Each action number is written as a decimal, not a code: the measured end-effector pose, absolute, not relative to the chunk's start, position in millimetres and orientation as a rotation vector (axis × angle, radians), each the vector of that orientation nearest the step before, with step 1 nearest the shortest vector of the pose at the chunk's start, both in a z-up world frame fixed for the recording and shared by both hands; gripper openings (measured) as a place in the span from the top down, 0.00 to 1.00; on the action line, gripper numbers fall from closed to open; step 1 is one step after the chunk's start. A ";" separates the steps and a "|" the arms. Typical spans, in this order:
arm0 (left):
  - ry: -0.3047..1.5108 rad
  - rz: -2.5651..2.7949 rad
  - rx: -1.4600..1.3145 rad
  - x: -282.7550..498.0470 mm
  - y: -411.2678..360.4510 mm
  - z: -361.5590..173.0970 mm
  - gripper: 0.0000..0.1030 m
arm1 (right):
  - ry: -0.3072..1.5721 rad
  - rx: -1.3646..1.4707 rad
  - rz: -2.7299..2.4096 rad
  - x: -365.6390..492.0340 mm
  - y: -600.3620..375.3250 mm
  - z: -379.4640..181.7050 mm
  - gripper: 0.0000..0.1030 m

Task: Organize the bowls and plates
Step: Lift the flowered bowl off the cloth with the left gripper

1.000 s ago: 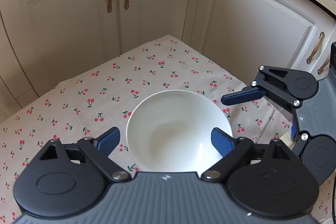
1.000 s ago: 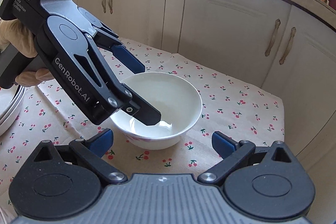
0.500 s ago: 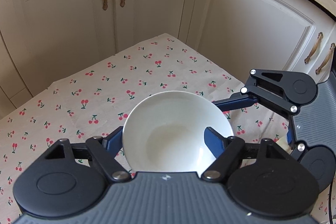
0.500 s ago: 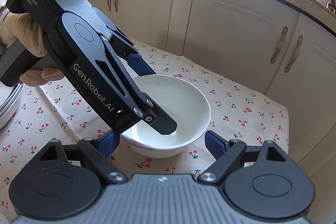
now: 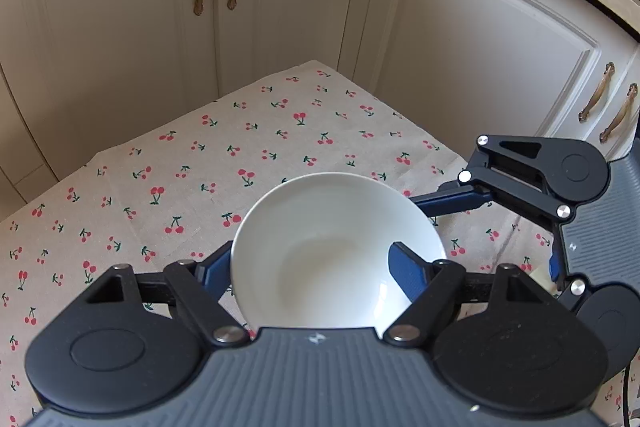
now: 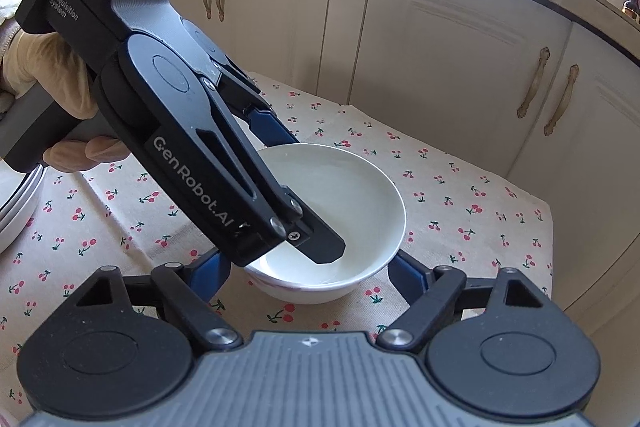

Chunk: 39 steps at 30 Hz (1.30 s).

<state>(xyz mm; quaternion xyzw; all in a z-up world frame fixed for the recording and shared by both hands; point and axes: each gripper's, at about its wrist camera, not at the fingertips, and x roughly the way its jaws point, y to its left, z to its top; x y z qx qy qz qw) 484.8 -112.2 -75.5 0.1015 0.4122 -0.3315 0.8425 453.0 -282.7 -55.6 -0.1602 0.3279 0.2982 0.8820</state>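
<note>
White glazed ceramic describes the task's thing: a round, deep bowl (image 5: 338, 251) standing upright on the desk, which is covered by a beige cloth printed with red cherries (image 5: 240, 155). The bowl holds nothing.

**Left hand-held gripper** (image 5: 316, 265)
- Position: directly over the near wall of the bowl, angled downward.
- State: narrowed onto the bowl wall. One blue pad (image 5: 404, 267) lies inside the bowl; the other sits outside the rim on the opposite face of the same wall. The right wrist view confirms one finger (image 6: 320, 239) dipped into the bowl's interior. Whether the pads press firmly cannot be told.

**Right hand-held gripper** (image 6: 308, 271)
- Position: low at the desk, just in front of the bowl (image 6: 332, 211), with the bowl straight ahead between its finger lines.
- State: wide; its two blue pads stand apart from the bowl's sides and hold nothing.

**Governing relation**
- The left unit is the nearer one and already straddles the rim. A round bowl has no long axis, so the approach angle is not critical; the grip depends on the wall staying between the pads.

**Other container**
- Stacked white plates (image 6: 16, 203) show at the left edge of the right wrist view, well apart from the bowl. Their contents cannot be seen.
</note>
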 end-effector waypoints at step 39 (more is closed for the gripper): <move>0.776 -0.781 0.247 308.8 -90.2 5.3 0.23 | 0.654 -0.346 0.587 287.6 -269.0 24.9 0.14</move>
